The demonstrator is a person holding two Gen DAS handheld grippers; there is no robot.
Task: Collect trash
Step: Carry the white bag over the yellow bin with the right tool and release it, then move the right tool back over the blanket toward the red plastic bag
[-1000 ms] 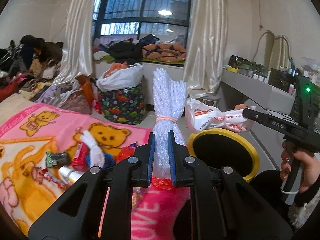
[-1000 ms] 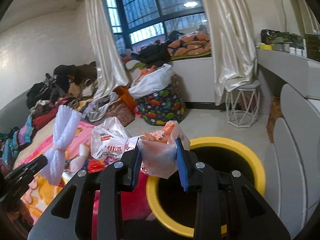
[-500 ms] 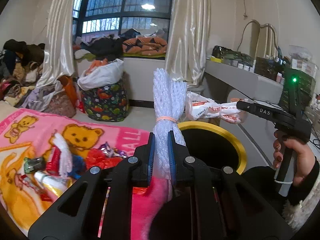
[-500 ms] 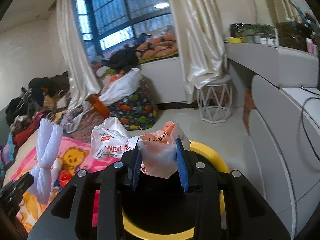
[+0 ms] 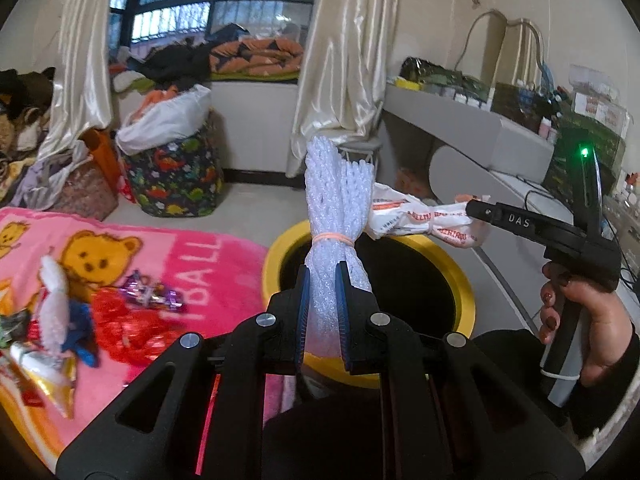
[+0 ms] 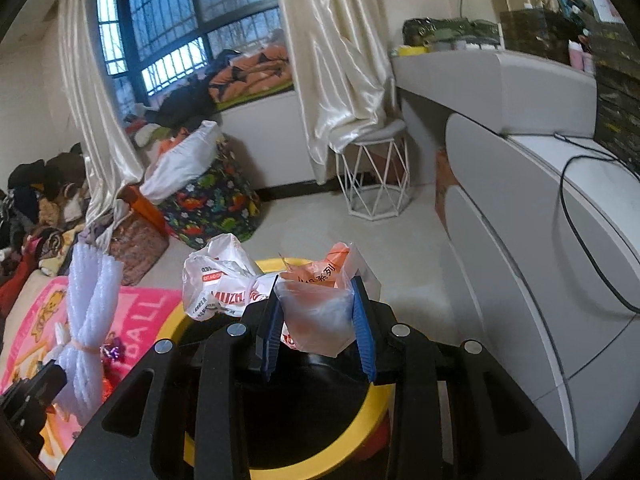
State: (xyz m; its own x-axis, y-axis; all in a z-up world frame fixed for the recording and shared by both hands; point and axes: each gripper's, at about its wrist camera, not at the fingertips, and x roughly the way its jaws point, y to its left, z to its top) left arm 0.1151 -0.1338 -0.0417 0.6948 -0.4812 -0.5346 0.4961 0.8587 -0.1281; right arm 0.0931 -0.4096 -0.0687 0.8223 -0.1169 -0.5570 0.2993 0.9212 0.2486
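— While I stand beside the bed, tell me, what is biggest before us?

— First the pink bear blanket [image 5: 168,276] on the bed, with loose wrappers [image 5: 136,312] lying on it. Just beside its edge is the trash bin [image 5: 466,292], black inside with a yellow rim.

— And the two tools?

— The left claw [image 5: 322,316] is closed tightly on a white foam net bundle [image 5: 334,208], tied with an orange rubber band. The bundle stands upright, over the near rim of the bin.

— The other one?

— The right claw [image 6: 316,332] is clamped on a crumpled plastic bag [image 6: 316,312], white and orange with printed letters. The bag hangs above the bin opening; part of it sticks out to the left of the fingers.

— Who holds it?

— A hand [image 5: 580,320] with dark nail polish grips the handle.
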